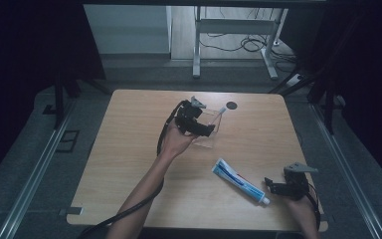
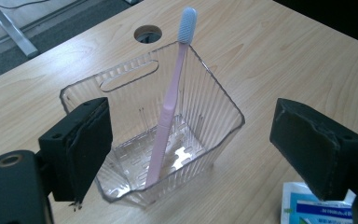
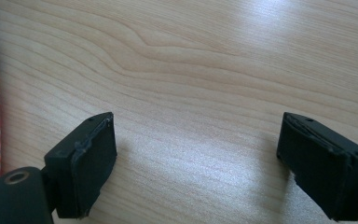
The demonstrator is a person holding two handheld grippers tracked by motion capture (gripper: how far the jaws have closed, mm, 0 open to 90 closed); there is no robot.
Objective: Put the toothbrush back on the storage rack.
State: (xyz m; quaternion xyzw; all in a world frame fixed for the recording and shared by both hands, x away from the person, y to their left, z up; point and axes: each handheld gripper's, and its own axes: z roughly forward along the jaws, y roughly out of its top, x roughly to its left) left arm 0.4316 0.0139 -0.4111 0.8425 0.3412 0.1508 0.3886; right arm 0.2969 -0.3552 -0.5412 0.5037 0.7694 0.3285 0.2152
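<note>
The pink toothbrush (image 2: 165,112) stands near-upright in the clear plastic caddy (image 2: 214,100), bristles up — left gripper (image 2: 191,140) released above it; right gripper (image 3: 196,158) unclenched beside the toothpaste tube (image 1: 240,181).

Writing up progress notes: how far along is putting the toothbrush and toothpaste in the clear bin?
Done: the pink toothbrush stands in the clear bin. In hand: nothing; the left gripper is open above the bin. Left: the toothpaste tube lies on the table beside the open right gripper.
</note>
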